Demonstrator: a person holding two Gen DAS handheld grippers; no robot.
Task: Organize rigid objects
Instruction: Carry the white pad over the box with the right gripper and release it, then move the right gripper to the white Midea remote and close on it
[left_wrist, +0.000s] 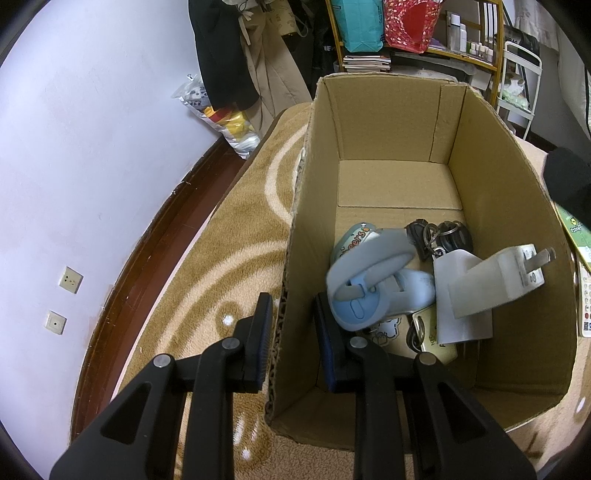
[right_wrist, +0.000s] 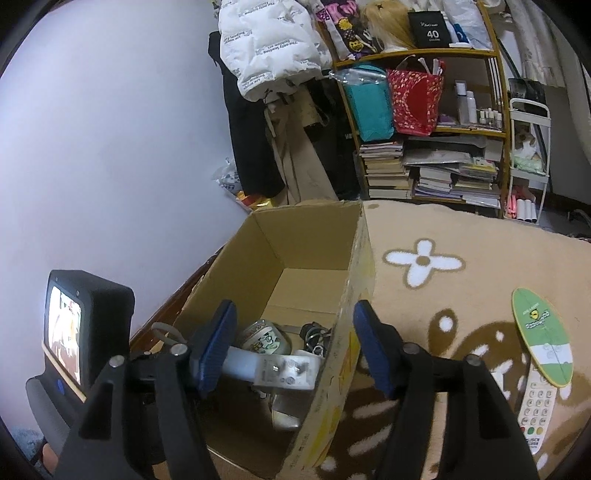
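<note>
Left wrist view: left gripper (left_wrist: 291, 325) jaws spread wide, straddling the left wall of the open brown cardboard box (left_wrist: 391, 125); one finger outside over the tan patterned rug (left_wrist: 221, 236), the other inside, holding nothing. Inside finger sits just beside the pale blue computer mouse (left_wrist: 365, 299), contact unclear. Box floor also holds a grey curved plastic piece (left_wrist: 369, 258), a black key bunch on a ring (left_wrist: 439, 236), a white plug adapter with metal prongs (left_wrist: 513, 273), and a flat white card (left_wrist: 461, 295) under the adapter.

Right wrist view: right gripper (right_wrist: 291, 350) also wide apart and empty, straddling the box's right wall; left finger inside, above the adapter, right finger outside over the rug. On the rug outside the box, right of the jaws: a green oval card (right_wrist: 543, 339) overlapping a white remote control (right_wrist: 535, 413).
</note>
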